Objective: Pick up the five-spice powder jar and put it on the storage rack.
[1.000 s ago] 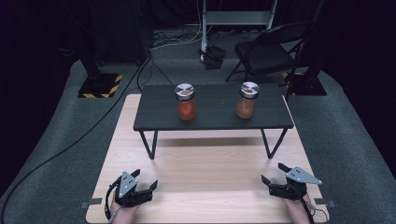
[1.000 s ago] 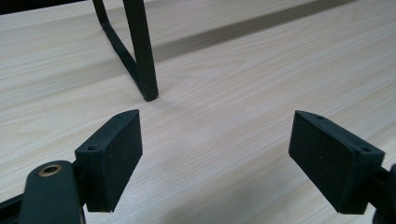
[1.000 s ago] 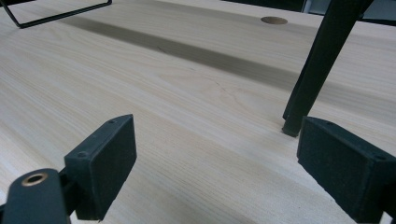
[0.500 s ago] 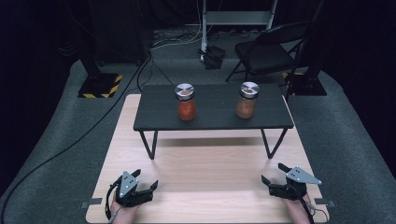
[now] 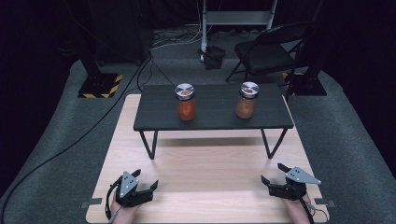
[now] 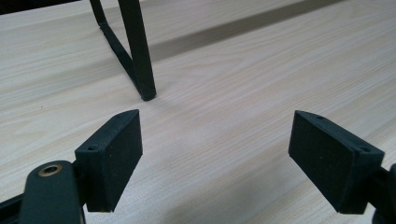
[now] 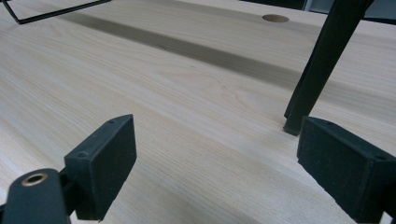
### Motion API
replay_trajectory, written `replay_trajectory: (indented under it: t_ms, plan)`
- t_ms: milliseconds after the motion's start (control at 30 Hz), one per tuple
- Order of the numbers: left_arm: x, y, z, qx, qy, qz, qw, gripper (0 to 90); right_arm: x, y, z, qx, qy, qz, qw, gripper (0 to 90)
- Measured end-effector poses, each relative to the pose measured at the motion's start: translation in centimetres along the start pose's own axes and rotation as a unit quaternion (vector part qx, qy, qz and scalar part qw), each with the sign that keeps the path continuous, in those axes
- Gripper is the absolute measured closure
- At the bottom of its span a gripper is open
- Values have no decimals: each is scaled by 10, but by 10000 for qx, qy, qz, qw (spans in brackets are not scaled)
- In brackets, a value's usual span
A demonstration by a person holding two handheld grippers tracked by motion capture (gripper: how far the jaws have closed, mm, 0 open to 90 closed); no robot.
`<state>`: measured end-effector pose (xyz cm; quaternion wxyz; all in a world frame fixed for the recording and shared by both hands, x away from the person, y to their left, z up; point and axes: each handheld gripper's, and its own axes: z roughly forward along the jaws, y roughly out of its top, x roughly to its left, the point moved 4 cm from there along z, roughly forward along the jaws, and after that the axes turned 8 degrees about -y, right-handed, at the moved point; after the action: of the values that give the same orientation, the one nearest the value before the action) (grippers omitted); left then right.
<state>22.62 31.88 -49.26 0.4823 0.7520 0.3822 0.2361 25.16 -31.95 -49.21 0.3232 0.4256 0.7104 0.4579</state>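
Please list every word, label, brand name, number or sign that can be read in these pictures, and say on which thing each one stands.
No text can be read.
Left jar: no label shows; lid too small to tell.
Right jar: the same.
Yellow-black stripes on the stand base: a warning pattern, no words.
Left gripper and right gripper: no markings show.

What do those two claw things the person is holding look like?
Both are black. The left gripper and the right gripper each carry a grey three-cornered plate on top, dotted with small holes. Each has two flat, blocky black pads with tiny screw holes, and a brass-coloured ring sits in the black arm beside one pad. A thin cable trails from each gripper.
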Motion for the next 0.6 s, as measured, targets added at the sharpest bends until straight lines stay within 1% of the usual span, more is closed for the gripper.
replay_trajectory:
  t_ms: [600]
  plan:
    - [0,0,0,-4,10,11,10000,175,0,0,0,15,-12,11,10000,111]
